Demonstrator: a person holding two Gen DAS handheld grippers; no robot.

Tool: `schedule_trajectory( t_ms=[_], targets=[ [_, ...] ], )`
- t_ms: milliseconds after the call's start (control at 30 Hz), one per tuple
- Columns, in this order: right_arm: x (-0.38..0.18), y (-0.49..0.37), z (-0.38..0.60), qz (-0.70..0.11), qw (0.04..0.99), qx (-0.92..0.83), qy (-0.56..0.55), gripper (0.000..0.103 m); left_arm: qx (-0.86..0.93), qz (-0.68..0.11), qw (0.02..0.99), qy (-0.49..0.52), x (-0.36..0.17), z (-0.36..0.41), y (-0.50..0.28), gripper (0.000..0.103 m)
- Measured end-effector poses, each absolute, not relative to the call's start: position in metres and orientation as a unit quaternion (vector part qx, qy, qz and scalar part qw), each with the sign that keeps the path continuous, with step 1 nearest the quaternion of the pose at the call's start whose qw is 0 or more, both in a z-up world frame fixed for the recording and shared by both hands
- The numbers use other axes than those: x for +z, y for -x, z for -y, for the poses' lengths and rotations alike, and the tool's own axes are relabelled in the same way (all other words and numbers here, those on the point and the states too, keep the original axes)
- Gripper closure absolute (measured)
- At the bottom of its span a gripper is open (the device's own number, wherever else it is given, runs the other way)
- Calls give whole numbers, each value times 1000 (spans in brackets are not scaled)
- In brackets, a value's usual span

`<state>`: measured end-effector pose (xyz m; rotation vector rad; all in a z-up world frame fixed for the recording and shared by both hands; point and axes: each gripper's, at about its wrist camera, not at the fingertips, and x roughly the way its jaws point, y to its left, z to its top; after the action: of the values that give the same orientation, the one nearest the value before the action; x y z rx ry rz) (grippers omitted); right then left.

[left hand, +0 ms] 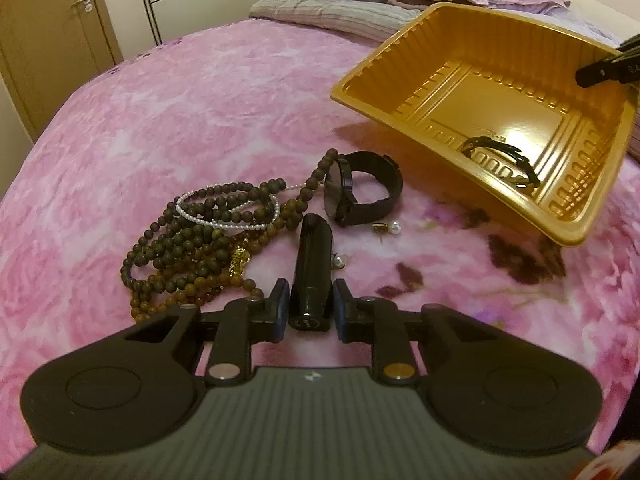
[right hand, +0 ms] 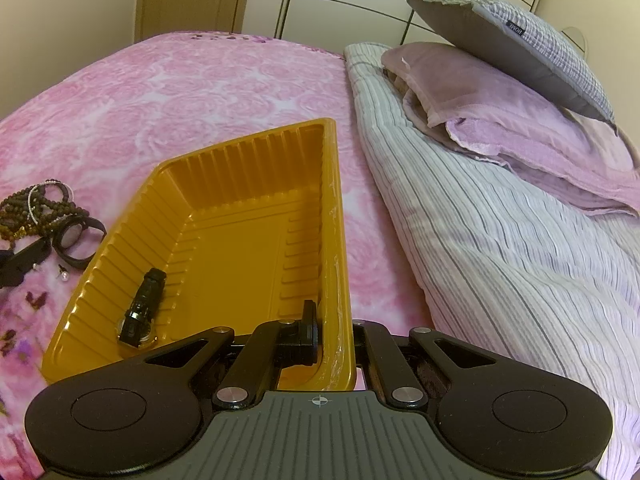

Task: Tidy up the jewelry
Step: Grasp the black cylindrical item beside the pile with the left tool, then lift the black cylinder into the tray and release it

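Jewelry pile [left hand: 208,236] lies on pink blanket [left hand: 160,120]. We note left gripper [left hand: 309,300] narrowed around black tube [left hand: 310,268], contact unclear. Right gripper [right hand: 336,332] clamps golden tray [right hand: 256,184] wall; tray holds a black watch [right hand: 142,308].

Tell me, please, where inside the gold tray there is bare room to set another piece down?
The gold tray floor is bare from the black watch at its near left corner to the far wall. The near right rim is crowded: the right gripper clamps it.
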<state>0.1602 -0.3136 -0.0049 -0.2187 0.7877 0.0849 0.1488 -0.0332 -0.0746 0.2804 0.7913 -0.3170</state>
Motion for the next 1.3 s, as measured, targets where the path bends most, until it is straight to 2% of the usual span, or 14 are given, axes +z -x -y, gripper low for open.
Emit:
schedule_trajectory(
  t_ms=[433,767,1300],
  targets=[
    [-4,-159,312,-382,917,42,106,100,-140,-383,907,-102,-60,30,-143,83],
    [-3,-159,312,-381,917,42,105,100,-154,-343,923,-82,-21,37,-131,83],
    [-4,-156,313,-382,918,45,93,100,-277,-341,897,-42,-15,124,-146,83]
  ],
)
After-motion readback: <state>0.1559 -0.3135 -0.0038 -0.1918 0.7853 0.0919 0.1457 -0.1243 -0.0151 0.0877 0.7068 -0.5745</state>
